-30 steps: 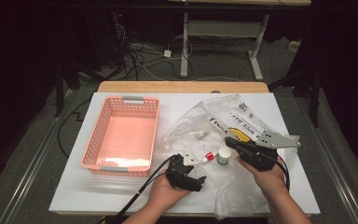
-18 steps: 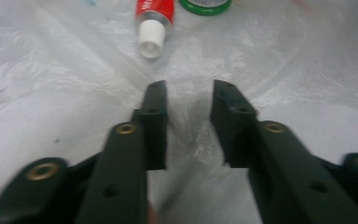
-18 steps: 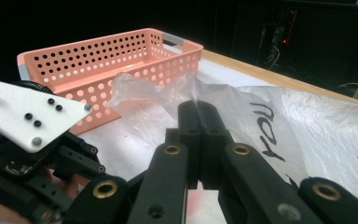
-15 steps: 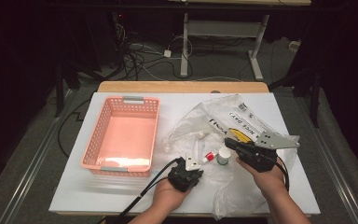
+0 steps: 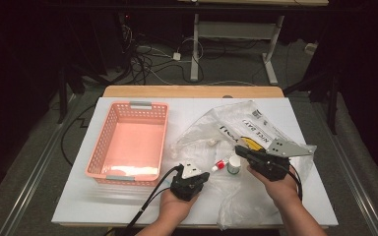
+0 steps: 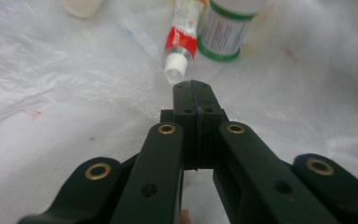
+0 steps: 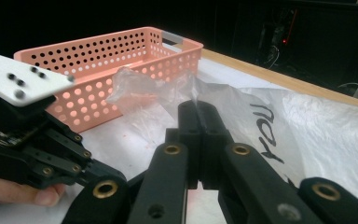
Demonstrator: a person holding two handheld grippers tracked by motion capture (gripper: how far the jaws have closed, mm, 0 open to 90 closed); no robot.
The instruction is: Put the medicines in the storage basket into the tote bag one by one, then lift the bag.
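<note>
A clear plastic bag [image 5: 236,142] with black lettering and a yellow mark lies crumpled over the right half of the white worktop [image 5: 78,196], from near the far edge down to the near edge. On its film, between the two grippers, lie a small tube [image 5: 218,166] with a red band and white cap and, just beside it, a small white bottle [image 5: 234,165] with a green ring at its base. In the left gripper view the tube's cap [image 6: 175,66] points at the gripper and sits just past the jaw tips, whether touching them I cannot tell; the bottle [image 6: 227,29] stands touching the tube's right side.

A pink perforated basket [image 5: 98,152] fills the left-middle of the worktop, its near rim close to the left gripper. Bare worktop shows along the left edge, the near-left corner and the far-left corner; the near-right corner beside the bag is bare too.

The left gripper [image 5: 200,175] sits near the near edge at the middle, its hand coming up from below, pointing toward the tube. Its jaws have just been closing and now stand pressed together; the left gripper view [image 6: 192,87] shows the film just under the tips, and whether any of it is pinched I cannot tell.

The right gripper [image 5: 238,150] is held level over the bag, pointing left toward the basket. Its jaws are fully together, and in the right gripper view [image 7: 196,106] a fold of the bag's film rises from the tips, gripped between them.
</note>
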